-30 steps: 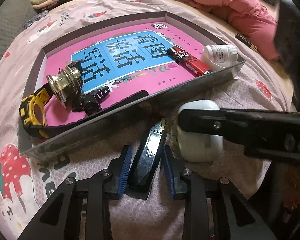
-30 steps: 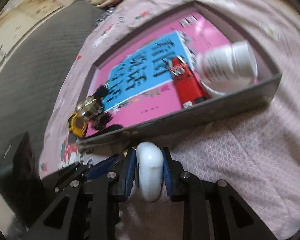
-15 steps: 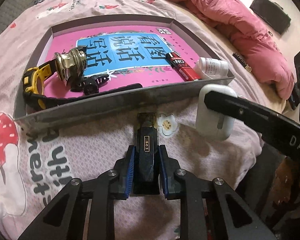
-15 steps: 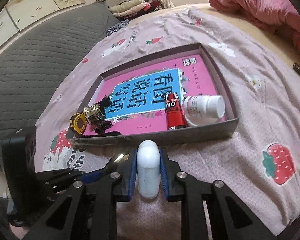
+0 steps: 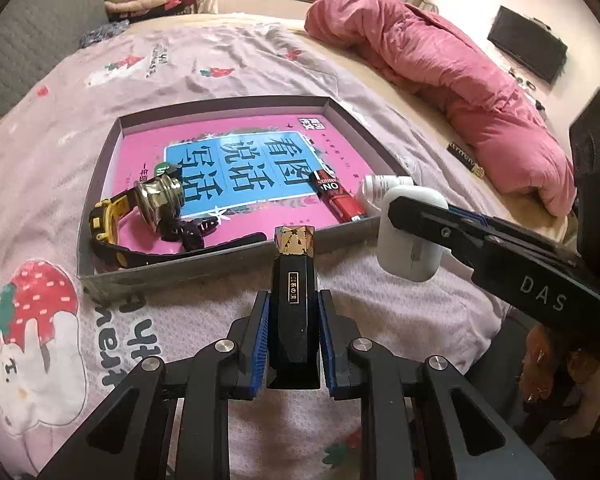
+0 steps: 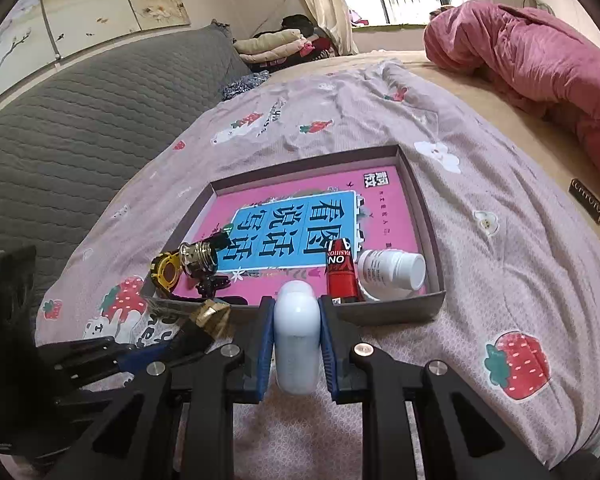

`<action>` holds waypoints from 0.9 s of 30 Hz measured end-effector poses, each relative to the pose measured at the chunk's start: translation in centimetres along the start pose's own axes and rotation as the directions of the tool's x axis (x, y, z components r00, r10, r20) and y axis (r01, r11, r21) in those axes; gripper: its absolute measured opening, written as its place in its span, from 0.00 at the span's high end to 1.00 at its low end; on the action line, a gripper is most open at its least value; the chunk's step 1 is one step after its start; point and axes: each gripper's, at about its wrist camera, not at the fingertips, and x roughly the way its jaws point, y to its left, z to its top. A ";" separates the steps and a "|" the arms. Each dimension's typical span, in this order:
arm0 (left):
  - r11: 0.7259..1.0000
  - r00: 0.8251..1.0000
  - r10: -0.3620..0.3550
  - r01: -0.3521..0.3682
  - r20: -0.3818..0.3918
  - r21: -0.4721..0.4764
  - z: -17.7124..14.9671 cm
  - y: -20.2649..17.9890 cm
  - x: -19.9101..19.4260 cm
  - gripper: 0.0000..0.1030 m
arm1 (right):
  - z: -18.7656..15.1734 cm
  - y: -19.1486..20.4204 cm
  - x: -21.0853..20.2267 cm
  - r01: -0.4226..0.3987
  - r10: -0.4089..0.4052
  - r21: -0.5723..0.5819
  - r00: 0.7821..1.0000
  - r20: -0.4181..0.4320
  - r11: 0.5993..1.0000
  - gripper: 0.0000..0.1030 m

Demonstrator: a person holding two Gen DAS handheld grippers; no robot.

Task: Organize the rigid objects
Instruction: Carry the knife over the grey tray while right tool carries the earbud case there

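Observation:
My left gripper (image 5: 293, 312) is shut on a black faceted bottle with a gold cap (image 5: 294, 292), held above the bedsheet in front of the tray. My right gripper (image 6: 297, 320) is shut on a white earbud case (image 6: 296, 344); in the left wrist view this case (image 5: 410, 248) hangs just right of the tray's near corner. The shallow grey tray (image 5: 220, 260), lined with a pink and blue book, holds a yellow-black watch (image 5: 104, 216), a brass fitting (image 5: 158, 198), a black clip (image 5: 192, 232), a red tube (image 5: 336, 196) and a white bottle (image 6: 392, 270).
A crumpled pink duvet (image 5: 440, 52) lies at the back right of the bed. A small dark bar (image 5: 466, 156) rests on the sheet beside it. A grey quilted headboard (image 6: 80, 120) borders the bed on the left, with folded clothes (image 6: 272, 46) beyond.
The left jaws have shut on the black bottle. Both grippers have lifted their objects off the sheet, and both views have tipped up toward the room.

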 end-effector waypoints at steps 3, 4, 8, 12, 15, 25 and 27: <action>1.000 1.000 0.021 -0.021 0.016 -0.013 0.5 0.2 -0.4 0.78 | 0.2 0.1 -0.3 0.002 -0.002 -0.006 1.000 0.010 1.000 0.79; 0.999 0.999 0.033 -0.033 0.022 -0.010 0.6 0.1 -0.5 0.78 | 0.2 0.1 -0.3 0.003 -0.003 -0.007 1.000 0.014 1.000 0.79; 0.998 0.996 0.066 -0.066 0.058 -0.006 1.8 -0.3 -1.4 0.78 | 0.5 0.2 -0.6 0.006 -0.006 -0.010 1.000 0.028 1.000 0.79; 0.997 0.994 0.074 -0.073 0.078 -0.023 2.9 -0.5 -1.7 0.78 | 1.0 0.1 -0.8 0.009 -0.009 -0.011 0.999 0.039 1.000 0.79; 0.997 0.993 0.077 -0.076 0.092 -0.020 3.6 -0.9 -1.9 0.78 | 1.3 0.2 -1.1 0.018 -0.017 -0.023 0.998 0.054 1.000 0.79; 0.998 0.992 0.068 -0.067 0.106 -0.017 4.6 -1.4 -1.7 0.78 | 2.2 0.0 -1.3 0.011 -0.009 -0.017 0.997 0.070 1.000 0.79; 0.997 0.991 0.069 -0.067 0.111 -0.024 4.8 -1.2 -1.6 0.78 | 2.5 0.0 -1.3 0.008 -0.006 -0.015 0.997 0.072 1.000 0.79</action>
